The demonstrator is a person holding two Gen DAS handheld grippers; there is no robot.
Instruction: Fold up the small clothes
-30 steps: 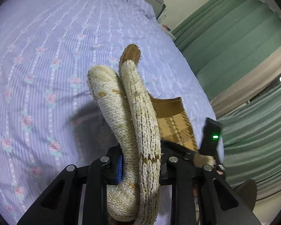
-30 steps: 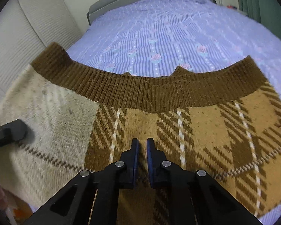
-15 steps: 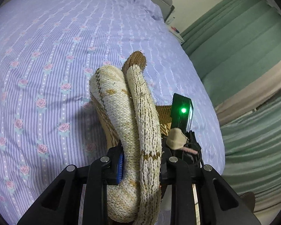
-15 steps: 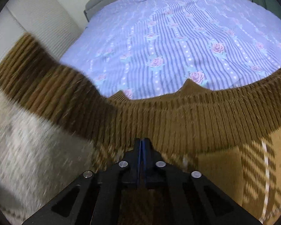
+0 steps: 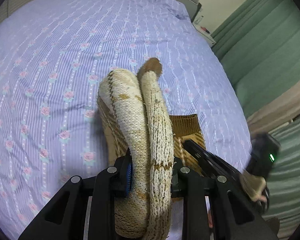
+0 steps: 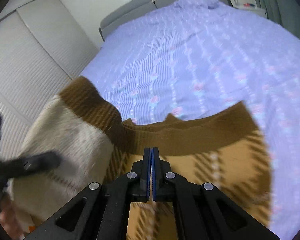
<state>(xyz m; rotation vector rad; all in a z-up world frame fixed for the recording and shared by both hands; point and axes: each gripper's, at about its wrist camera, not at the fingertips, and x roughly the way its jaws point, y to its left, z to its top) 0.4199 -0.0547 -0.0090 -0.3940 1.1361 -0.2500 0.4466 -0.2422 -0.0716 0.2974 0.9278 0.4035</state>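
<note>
1. The left gripper (image 5: 150,172) is clamped on a bunched cream roll of the sweater (image 5: 142,124), which rises ahead of its fingers above the bed (image 5: 50,60).
2. The right gripper (image 6: 151,156) has its fingers pressed together; whether knit is pinched between them is unclear. The sweater's brown hem lies just ahead.
3. Judged mid-fold: next, lay the raised side flat.

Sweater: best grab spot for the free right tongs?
Probably the brown ribbed hem of the sweater, from the near side. It lies as a thick raised band right ahead of the shut right tongs; left tongs already clamp the cream side.
</note>
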